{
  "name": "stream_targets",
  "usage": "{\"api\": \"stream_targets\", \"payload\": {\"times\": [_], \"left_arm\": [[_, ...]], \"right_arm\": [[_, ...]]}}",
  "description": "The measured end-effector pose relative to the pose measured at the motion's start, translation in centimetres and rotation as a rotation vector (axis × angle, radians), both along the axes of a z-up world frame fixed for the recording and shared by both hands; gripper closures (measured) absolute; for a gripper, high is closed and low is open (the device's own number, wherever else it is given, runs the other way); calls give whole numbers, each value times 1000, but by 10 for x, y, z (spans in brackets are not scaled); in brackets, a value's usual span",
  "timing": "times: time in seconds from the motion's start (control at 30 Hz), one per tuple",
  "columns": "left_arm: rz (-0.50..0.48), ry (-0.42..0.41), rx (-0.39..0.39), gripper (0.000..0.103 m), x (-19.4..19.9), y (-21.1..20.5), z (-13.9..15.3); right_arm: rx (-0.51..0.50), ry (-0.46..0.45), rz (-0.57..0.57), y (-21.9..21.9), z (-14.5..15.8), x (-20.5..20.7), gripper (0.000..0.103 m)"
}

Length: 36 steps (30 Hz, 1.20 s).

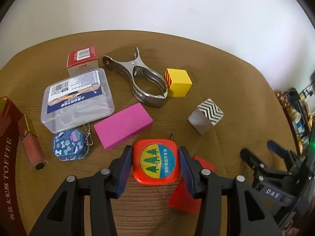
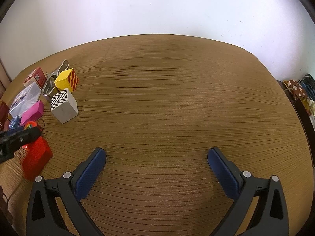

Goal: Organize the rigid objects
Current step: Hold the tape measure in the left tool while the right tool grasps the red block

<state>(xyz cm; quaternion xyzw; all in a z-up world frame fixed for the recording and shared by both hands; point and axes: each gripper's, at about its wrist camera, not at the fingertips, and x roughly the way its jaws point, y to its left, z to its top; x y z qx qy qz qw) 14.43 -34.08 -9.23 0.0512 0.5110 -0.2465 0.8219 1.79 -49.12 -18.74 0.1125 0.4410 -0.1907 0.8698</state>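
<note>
My left gripper (image 1: 155,162) is shut on a red tape measure (image 1: 156,162) with a tree sticker, low over the brown table. A red block (image 1: 187,196) lies just under and right of it, also in the right wrist view (image 2: 36,160). Ahead lie a pink block (image 1: 123,125), a zigzag-patterned cube (image 1: 205,117), a yellow cube (image 1: 179,82), a metal clamp (image 1: 141,78), a clear plastic case (image 1: 76,98), a red-and-white carton (image 1: 83,61), a blue keychain tin (image 1: 69,147) and a lip gloss tube (image 1: 32,149). My right gripper (image 2: 156,169) is open and empty over bare table; it shows at the right of the left wrist view (image 1: 259,149).
A dark red toffee box (image 1: 7,157) stands at the left edge. Cluttered shelves (image 2: 303,94) sit beyond the table's right edge. A white wall (image 2: 157,5) runs behind the table. The brown ribbed tablecloth (image 2: 177,98) spreads wide in front of my right gripper.
</note>
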Motion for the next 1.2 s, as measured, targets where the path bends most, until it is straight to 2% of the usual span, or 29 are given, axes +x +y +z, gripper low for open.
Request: {"api": "stream_targets", "payload": {"times": [0.2, 0.4, 0.47, 0.5, 0.63, 0.73, 0.8, 0.97, 1.03, 1.13, 1.2], "left_arm": [[54, 51, -35, 55, -7, 20, 8], [100, -4, -62, 55, -41, 67, 39], [108, -7, -67, 55, -52, 81, 45], [119, -12, -69, 55, -58, 89, 49], [155, -49, -94, 55, -82, 129, 67], [185, -76, -127, 55, -91, 157, 82], [204, -92, -140, 55, -95, 177, 90], [250, -120, -165, 55, -96, 216, 101], [279, -113, -175, 55, -91, 227, 99], [300, -99, -168, 55, -86, 239, 94], [318, -95, -149, 55, -82, 244, 89]], "right_arm": [[-1, 1, -1, 3, 0, 1, 0], [8, 31, 3, 0, 2, 4, 0], [20, 35, 5, 10, 15, 2, 1], [42, 21, 14, 16, 22, 0, 1], [264, 2, 72, 56, 54, 2, 1], [252, 36, 51, 81, 62, 13, 1], [259, 83, 38, 90, 58, 26, 1], [420, 211, -51, 89, 28, 47, 2], [454, 251, -68, 92, 19, 55, 3], [405, 290, -81, 100, 15, 66, 3], [378, 297, -92, 103, 14, 71, 7]]}}
